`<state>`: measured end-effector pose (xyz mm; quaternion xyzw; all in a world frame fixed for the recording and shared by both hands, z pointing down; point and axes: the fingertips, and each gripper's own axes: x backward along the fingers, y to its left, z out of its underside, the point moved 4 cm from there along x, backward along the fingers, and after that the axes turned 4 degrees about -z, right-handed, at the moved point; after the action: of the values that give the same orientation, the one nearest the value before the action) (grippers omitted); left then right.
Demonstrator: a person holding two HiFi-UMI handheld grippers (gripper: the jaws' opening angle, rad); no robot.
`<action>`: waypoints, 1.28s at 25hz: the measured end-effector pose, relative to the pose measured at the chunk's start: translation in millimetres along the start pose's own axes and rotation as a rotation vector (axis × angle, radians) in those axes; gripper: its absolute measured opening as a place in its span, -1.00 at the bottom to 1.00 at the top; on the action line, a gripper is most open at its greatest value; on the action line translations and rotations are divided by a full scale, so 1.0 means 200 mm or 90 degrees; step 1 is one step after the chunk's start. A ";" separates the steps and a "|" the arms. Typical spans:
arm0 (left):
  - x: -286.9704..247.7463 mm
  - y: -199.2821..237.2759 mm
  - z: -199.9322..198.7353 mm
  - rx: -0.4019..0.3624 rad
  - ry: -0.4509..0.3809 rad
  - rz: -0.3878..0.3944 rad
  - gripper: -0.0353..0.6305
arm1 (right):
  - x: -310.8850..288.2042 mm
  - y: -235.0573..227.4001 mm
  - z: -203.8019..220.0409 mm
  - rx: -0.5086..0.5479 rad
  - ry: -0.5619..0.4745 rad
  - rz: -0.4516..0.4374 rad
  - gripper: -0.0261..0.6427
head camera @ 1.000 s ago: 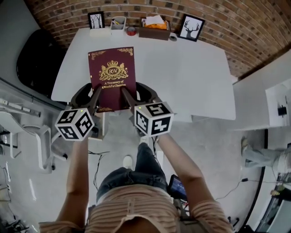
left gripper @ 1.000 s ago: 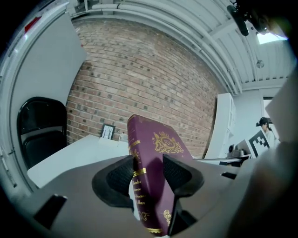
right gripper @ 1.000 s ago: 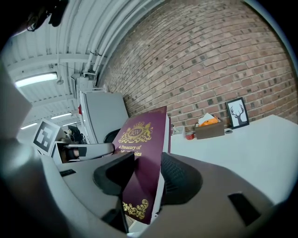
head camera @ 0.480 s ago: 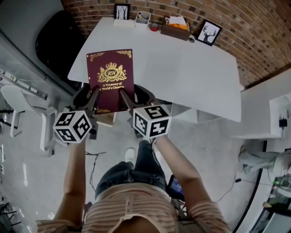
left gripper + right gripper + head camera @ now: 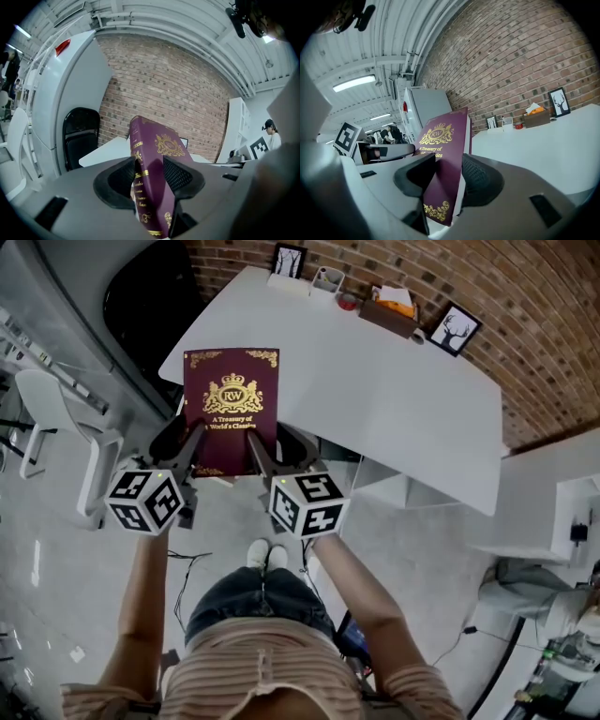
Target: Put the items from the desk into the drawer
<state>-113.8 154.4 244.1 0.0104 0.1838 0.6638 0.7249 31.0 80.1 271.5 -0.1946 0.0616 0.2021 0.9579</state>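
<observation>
Jaws of my left gripper [image 5: 190, 448] and right gripper [image 5: 261, 448] pinch 1 maroon gold-lettered hardcover book [image 5: 232, 409] at its 6 o'clock edge; matched pressure should stop it twisting.

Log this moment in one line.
left tongs: shut on book | right tongs: shut on book | book: tilted up, at near edge of desk

A red brick wall [image 5: 544, 315] backs the white rectangular desk [image 5: 394, 399]; a black chair [image 5: 150, 296] stands off its left corner, above pale grey floor [image 5: 422, 549].
</observation>
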 end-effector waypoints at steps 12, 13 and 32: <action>0.11 -0.05 0.16 0.005 0.017 -0.038 -0.33 | 0.09 0.02 0.17 -0.021 0.024 -0.028 -0.38; 0.12 -0.03 0.17 0.006 0.020 -0.039 -0.33 | 0.07 0.03 0.18 -0.023 0.027 -0.028 -0.38; -0.16 0.83 0.37 -0.008 0.177 0.082 -0.33 | -0.62 0.25 0.63 -0.149 0.061 0.129 -0.39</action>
<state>-254.4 160.5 365.4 -0.0742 0.2773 0.7052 0.6483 -96.8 127.7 394.7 -0.3069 0.1028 0.2942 0.8993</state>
